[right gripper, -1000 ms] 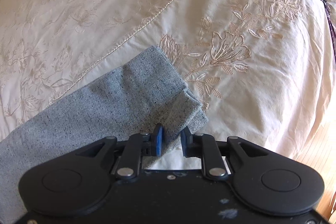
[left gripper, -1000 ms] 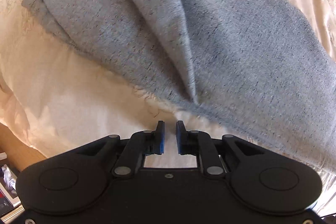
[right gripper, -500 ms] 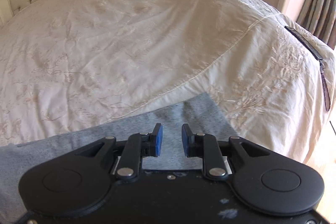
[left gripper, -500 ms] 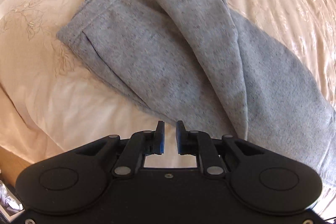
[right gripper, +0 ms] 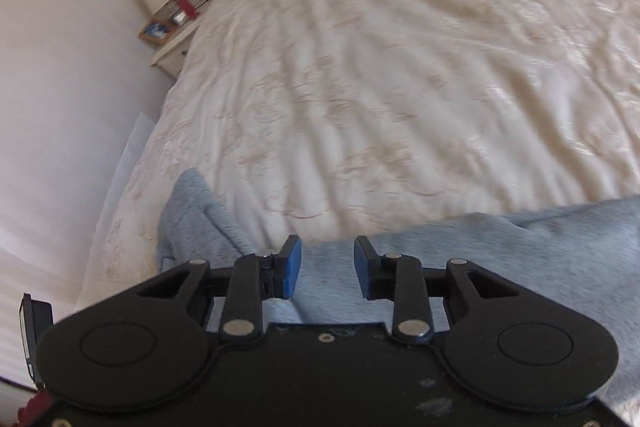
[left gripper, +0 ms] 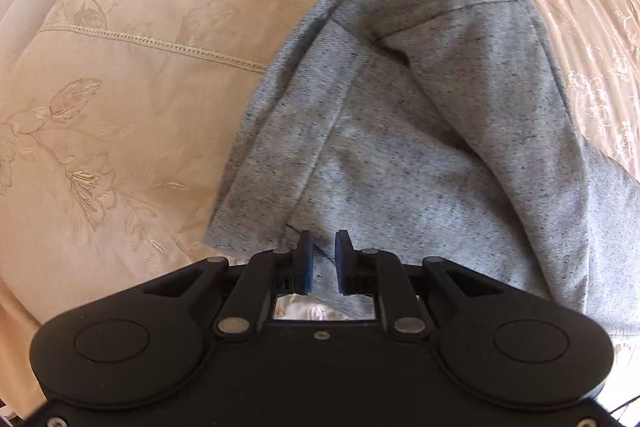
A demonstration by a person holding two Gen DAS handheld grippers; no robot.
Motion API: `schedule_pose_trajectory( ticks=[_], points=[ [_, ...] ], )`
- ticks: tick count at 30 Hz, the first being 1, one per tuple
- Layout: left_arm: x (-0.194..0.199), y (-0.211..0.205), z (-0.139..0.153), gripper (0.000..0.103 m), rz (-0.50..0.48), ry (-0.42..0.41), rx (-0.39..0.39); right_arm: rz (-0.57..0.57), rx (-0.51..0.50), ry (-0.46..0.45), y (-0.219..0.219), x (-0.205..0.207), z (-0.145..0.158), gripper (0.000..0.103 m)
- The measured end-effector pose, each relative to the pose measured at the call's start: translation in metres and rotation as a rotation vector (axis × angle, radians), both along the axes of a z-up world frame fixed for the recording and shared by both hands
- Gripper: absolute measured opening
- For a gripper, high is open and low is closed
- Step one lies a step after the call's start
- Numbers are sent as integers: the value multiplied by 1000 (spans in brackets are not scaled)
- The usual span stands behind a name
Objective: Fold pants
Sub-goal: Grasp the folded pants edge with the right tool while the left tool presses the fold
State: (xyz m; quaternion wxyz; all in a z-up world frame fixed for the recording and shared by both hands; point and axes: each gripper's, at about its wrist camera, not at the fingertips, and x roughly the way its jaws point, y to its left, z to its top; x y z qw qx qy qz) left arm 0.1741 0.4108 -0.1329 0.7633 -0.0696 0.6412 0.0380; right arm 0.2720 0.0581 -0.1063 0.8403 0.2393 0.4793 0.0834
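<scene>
- We see our right gripper (right gripper: 327, 265) with its blue fingers (right gripper: 290, 267) wide apart.
- Nothing sits between them.
- The grey pants (right gripper: 540, 243) lie just under them, on the bed (right gripper: 400, 67).
- A small nightstand (right gripper: 172, 31) stands by the wall, near the bed.

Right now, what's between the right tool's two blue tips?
Nothing is pinched there. In the right wrist view the right tool is open, and through the gap you see the grey pants lying on the bedspread.
</scene>
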Motion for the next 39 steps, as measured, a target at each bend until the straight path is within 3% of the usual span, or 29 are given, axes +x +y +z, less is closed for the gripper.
schedule_pose_trajectory(
  ticks=[7,15,18,24,28,32,39],
  points=[
    [8,31,-10,21,10,29,-47,242,-1,-10,94,85,-14,35],
    [43,62,0,20,-5,-6,-138,343,81,125,121,118,-51,36],
    [61,63,5,20,-20,-22,-152,369,107,64,124,109,-38,7],
    [94,44,5,20,-83,-34,-230,343,112,-117,125,79,29,6],
    [113,36,-13,20,-85,-17,-250,409,60,-202,140,45,56,6],
    [119,38,-33,19,-89,10,-224,531,-24,-146,170,3,36,6],
    [106,53,-45,15,-149,11,-249,613,-52,-42,212,-38,-10,4]
  ],
)
